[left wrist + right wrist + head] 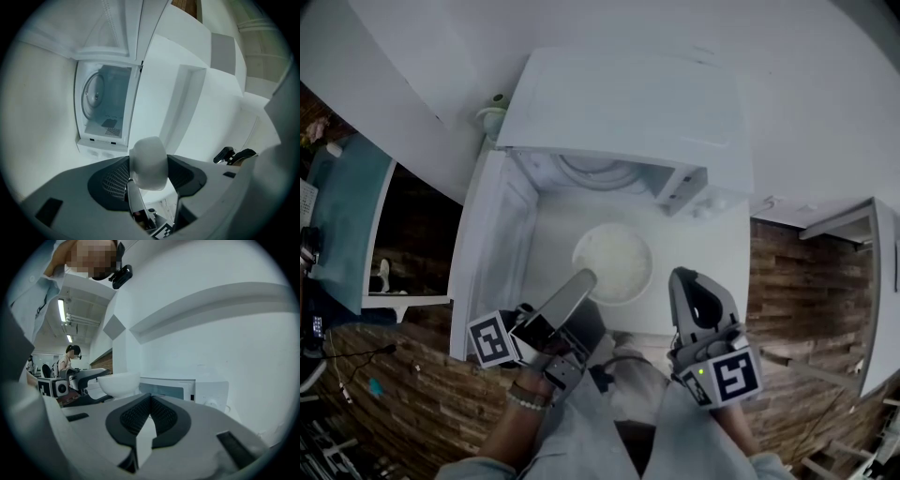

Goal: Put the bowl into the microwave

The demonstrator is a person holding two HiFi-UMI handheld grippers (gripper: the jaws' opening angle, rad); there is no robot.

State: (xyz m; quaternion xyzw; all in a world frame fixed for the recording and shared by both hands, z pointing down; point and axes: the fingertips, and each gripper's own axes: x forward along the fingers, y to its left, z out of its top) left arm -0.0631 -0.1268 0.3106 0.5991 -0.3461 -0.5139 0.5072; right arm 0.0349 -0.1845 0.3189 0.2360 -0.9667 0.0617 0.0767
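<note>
White wall [825, 94] behind and brown plank floor [797, 281] below frame a boxy white microwave [628, 112], its door [492, 234] swung open leftward. The left gripper [584, 281] pinches the rim of the round, glossy white bowl [614, 262], just outside the cavity. The bowl looks rigid, breakable and slippery, so this 1-sided rim hold needs level carrying. The right gripper [682, 278] is empty, its jaws pressed together.
</note>
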